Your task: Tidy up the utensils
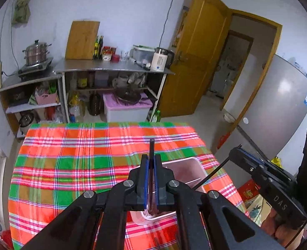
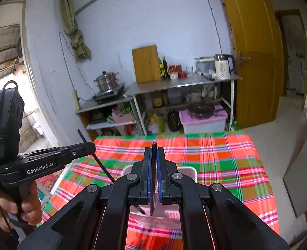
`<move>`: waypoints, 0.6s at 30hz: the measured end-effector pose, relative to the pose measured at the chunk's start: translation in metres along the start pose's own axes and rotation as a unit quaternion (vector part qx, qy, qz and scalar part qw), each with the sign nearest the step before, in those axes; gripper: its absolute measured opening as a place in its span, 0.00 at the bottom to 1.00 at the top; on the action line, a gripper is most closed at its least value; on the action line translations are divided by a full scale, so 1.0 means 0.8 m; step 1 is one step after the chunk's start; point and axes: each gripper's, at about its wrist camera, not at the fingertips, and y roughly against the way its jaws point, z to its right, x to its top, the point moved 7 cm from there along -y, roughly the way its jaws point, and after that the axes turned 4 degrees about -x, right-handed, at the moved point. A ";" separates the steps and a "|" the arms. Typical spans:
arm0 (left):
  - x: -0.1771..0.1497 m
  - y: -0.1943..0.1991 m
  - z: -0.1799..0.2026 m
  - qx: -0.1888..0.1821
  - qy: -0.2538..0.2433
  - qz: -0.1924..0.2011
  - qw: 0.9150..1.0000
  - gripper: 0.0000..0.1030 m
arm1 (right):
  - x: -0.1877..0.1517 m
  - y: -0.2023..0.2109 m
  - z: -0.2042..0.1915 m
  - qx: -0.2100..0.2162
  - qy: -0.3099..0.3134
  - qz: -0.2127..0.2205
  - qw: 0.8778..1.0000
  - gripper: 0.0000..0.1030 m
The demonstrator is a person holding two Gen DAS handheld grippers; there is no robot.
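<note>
As both hands hovered over pink container (image 1: 195, 166) on plaid tablecloth (image 1: 70, 156), left gripper (image 1: 151, 162) and right gripper (image 2: 154, 156) each pinched one dark chopstick (image 1: 151, 145), tips angled down, apparently for dropping inside.

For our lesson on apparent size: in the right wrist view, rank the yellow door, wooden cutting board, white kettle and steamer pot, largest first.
1. yellow door
2. wooden cutting board
3. steamer pot and white kettle: too alike to rank.
</note>
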 end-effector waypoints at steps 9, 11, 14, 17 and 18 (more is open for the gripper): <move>-0.002 0.003 -0.015 0.005 0.003 0.015 1.000 0.10 | -0.007 -0.006 0.012 -0.010 0.000 -0.007 1.000 0.07; 0.001 0.012 -0.015 0.011 -0.001 0.026 1.000 0.10 | -0.005 0.001 0.012 -0.008 0.000 0.000 1.000 0.08; 0.004 0.030 -0.016 0.017 -0.001 0.043 0.999 0.11 | -0.001 0.014 0.012 -0.010 0.002 0.009 1.000 0.08; 0.000 0.061 -0.017 0.018 0.003 0.066 0.998 0.15 | 0.000 0.035 0.012 -0.009 0.005 0.021 1.000 0.08; -0.002 0.069 -0.015 0.017 0.004 0.072 0.997 0.18 | -0.002 0.044 0.012 -0.011 0.007 0.026 1.000 0.08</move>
